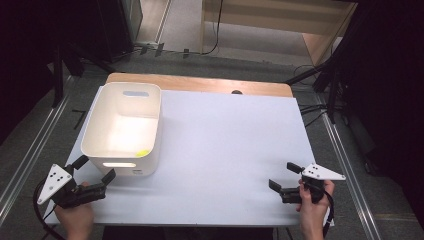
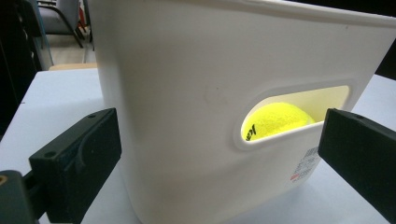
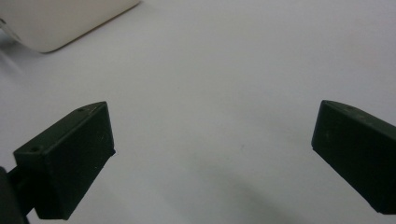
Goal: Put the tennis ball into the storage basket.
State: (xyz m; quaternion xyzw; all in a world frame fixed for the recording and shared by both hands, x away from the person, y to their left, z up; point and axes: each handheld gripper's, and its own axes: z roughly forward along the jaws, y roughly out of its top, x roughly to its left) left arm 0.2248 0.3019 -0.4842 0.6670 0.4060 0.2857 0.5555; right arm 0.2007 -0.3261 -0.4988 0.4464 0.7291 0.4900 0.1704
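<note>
Left gripper [image 1: 95,169] gaped at 7 o'clock, I noted | bin [image 1: 95,132] beside, ball [image 2: 275,120] inside | right gripper [image 1: 284,175] unclenched, 4 o'clock

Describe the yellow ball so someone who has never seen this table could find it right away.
On the white table, look to the white plastic bin at its left side, just ahead of the left gripper. The tennis ball lies inside, against the near wall, showing through the handle slot. It is the only bright yellow thing among white and black.
</note>
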